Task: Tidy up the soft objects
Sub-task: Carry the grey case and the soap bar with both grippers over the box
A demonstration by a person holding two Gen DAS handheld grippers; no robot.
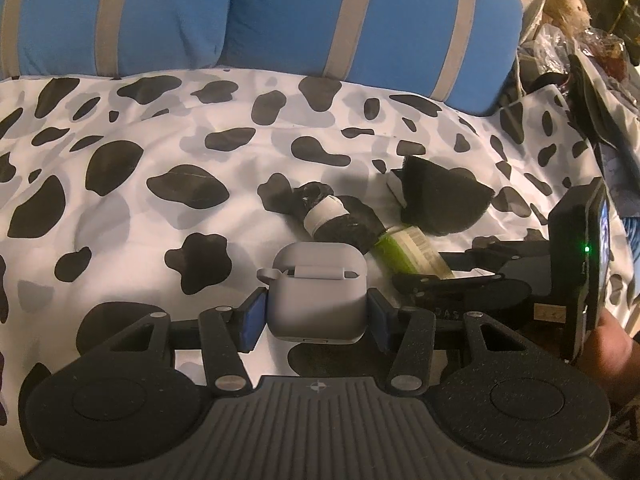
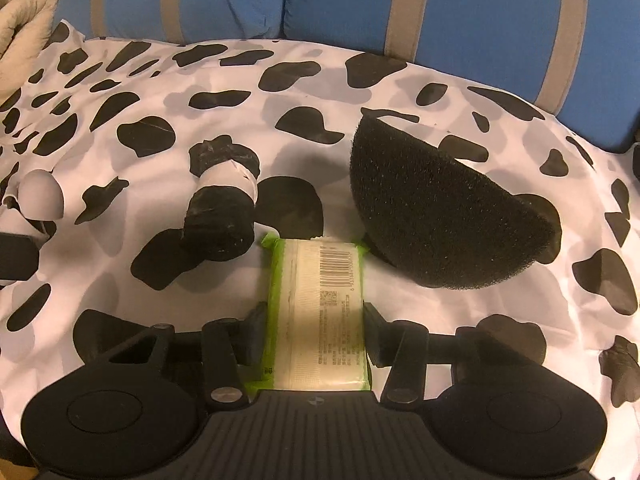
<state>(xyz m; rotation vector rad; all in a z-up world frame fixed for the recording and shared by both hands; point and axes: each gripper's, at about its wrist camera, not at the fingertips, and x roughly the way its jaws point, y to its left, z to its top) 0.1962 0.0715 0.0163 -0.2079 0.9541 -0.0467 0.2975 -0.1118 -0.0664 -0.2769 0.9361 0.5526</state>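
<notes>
Gathering is in hand: earbud case (image 1: pixel 316 292) is clamped half-wide by left gripper (image 1: pixel 316 316), green packet (image 2: pixel 320 312) by right gripper (image 2: pixel 316 336). Lifting is called for next.

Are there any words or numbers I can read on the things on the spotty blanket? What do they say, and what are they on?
Nothing can be read clearly.
Green-edged packet: a barcode with tiny digits beneath, too small to read.
Same packet: a small square code and lines of fine print, too blurred to read.
Black roll with a white band: no text shows.
Grey earbud case: no text shows.
Black foam piece: no text shows.
</notes>
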